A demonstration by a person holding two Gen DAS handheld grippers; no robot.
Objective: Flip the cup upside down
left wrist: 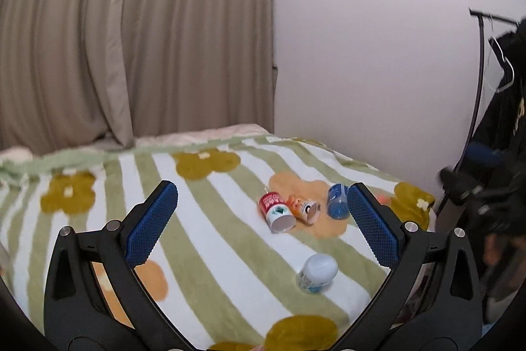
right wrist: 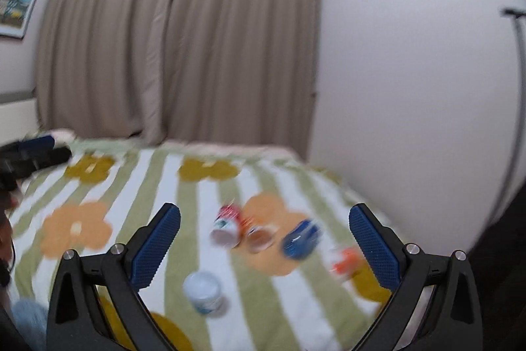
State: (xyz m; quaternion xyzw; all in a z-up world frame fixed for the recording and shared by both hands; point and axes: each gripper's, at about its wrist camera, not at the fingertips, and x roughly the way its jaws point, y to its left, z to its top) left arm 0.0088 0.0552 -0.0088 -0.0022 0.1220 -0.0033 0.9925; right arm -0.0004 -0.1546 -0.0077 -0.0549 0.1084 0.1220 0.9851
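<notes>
Cups lie scattered on the striped, flowered bed cover [left wrist: 230, 186]: a red cup [left wrist: 276, 211], an orange cup [left wrist: 304, 208] and a blue cup [left wrist: 338, 201] on their sides farther off, and a white cup [left wrist: 317, 272] nearer. Left tool [left wrist: 261, 213] and right tool [right wrist: 264, 239] both hang above the bed, spread wide, holding nothing.

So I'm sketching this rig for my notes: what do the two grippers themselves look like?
Both look identical: left gripper and right gripper have matte black, angular frames with cutouts and round silver pivot bolts. The jaws carry long blue pads with a fine grid texture. No cables or sleeves are visible.
</notes>
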